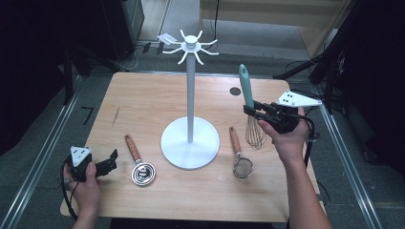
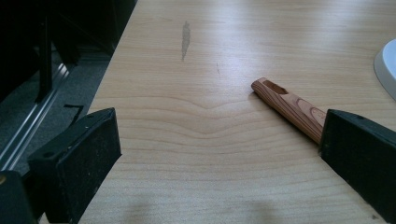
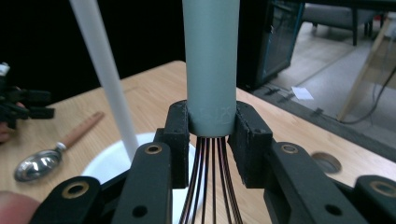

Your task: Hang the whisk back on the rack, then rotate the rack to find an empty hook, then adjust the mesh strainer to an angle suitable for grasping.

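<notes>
A whisk (image 1: 248,95) with a teal handle (image 3: 211,65) and dark wires hangs upright above the table's right side. My right gripper (image 1: 255,110) is shut on the base of that handle, and its pads (image 3: 180,128) press it from both sides. A white utensil stand (image 1: 190,95) with hooks at its top rises from a round base at the table's middle. My left gripper (image 1: 111,162) rests open at the front left edge. Its jaws stand wide apart over bare wood (image 2: 205,140). A wooden-handled spoon (image 1: 138,162) lies just to its right, handle end (image 2: 289,105) by one jaw.
A small strainer (image 1: 240,160) with a wooden handle lies right of the stand's base. A round hole (image 1: 235,90) sits in the table top at the back right. Dark stands and cables flank the table on both sides.
</notes>
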Action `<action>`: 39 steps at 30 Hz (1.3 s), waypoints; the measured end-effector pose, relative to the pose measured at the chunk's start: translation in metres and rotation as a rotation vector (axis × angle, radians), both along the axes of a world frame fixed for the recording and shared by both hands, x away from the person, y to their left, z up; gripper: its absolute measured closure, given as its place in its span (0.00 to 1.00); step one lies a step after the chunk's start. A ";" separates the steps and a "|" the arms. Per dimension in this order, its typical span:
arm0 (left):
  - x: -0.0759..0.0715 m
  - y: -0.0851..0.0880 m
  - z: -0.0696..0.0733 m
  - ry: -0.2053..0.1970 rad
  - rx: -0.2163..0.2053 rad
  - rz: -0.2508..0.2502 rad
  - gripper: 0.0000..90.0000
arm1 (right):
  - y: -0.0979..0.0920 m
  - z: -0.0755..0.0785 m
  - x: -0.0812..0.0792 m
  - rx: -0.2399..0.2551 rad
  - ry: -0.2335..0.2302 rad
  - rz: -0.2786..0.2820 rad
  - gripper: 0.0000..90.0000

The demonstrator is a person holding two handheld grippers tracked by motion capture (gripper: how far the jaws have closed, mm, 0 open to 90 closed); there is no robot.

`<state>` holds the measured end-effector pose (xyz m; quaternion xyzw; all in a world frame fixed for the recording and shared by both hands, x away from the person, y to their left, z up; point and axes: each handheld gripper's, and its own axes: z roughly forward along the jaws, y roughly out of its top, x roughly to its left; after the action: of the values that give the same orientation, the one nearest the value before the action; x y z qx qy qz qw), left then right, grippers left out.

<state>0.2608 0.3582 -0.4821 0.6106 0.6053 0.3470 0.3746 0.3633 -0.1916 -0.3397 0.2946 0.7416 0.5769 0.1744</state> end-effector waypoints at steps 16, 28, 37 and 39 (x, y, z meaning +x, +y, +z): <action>0.000 0.000 0.000 0.003 -0.001 -0.001 0.00 | 0.029 0.016 -0.025 0.101 -0.068 0.064 0.79; 0.000 0.000 0.000 0.005 0.001 0.000 0.00 | 0.040 0.032 -0.029 0.152 -0.091 0.097 0.79; 0.000 0.000 0.000 0.002 -0.002 -0.004 0.00 | 0.050 0.044 -0.029 0.161 -0.116 0.128 0.79; 0.000 0.000 0.000 0.003 -0.003 -0.001 0.00 | 0.052 0.046 -0.028 0.163 -0.121 0.131 0.79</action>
<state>0.2608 0.3586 -0.4820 0.6108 0.6061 0.3448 0.3750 0.3348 -0.1394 -0.2940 0.2231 0.6981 0.6621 0.1562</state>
